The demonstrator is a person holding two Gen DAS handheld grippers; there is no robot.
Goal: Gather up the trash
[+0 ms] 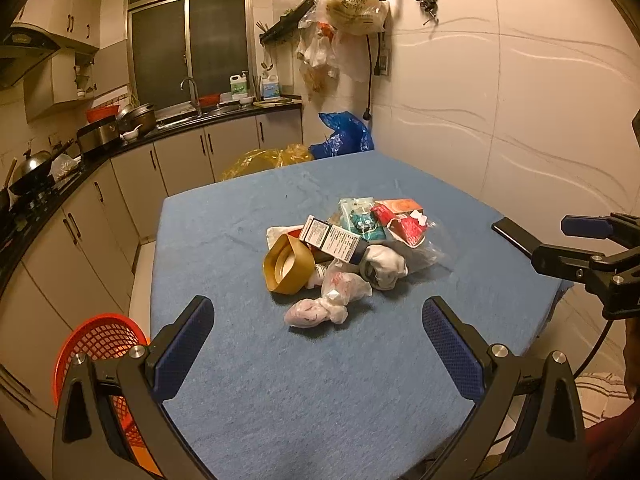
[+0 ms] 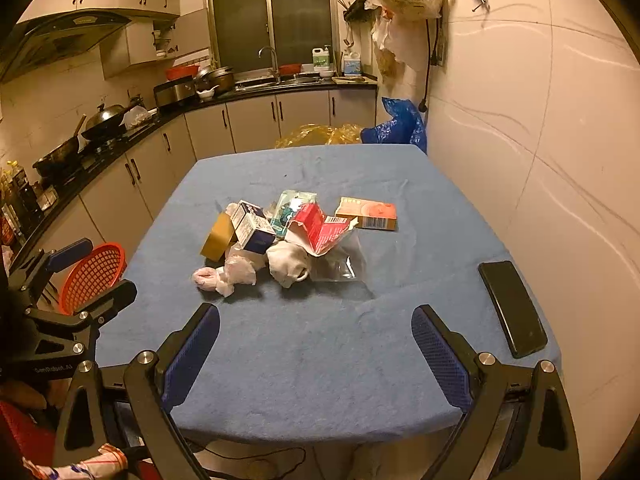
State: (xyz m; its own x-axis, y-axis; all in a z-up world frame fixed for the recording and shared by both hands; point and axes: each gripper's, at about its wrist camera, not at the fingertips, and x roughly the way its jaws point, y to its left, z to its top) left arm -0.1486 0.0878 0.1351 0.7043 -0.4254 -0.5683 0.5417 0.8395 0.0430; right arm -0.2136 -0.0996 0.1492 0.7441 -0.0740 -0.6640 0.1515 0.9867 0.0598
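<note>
Blue towelling cloth covers the table (image 1: 248, 380) where a heap of crumpled wrappers, cartons and tissue (image 1: 344, 252) lies mid-table, untouched, while the left gripper (image 1: 318, 344) and right gripper (image 2: 316, 344) hover empty with jaws wide apart, so collecting seems about to begin: reach in, pinch the nearest tissue wad (image 1: 316, 312), carry it toward the orange mesh basket (image 1: 100, 344) beside the table.

Table (image 2: 280, 360) in front of me, covered by a blue cloth (image 1: 280, 380), slightly wrinkled. Trash pile (image 2: 280, 236) sits mid-table: gold tape roll (image 1: 287, 265), cartons, red packet (image 2: 318, 228), clear plastic, crumpled tissues (image 1: 320, 308). Orange box (image 2: 368, 213) lies just beside the pile, wall side. Black phone (image 2: 512, 308) lies flat near my right edge, well apart from the pile.
</note>
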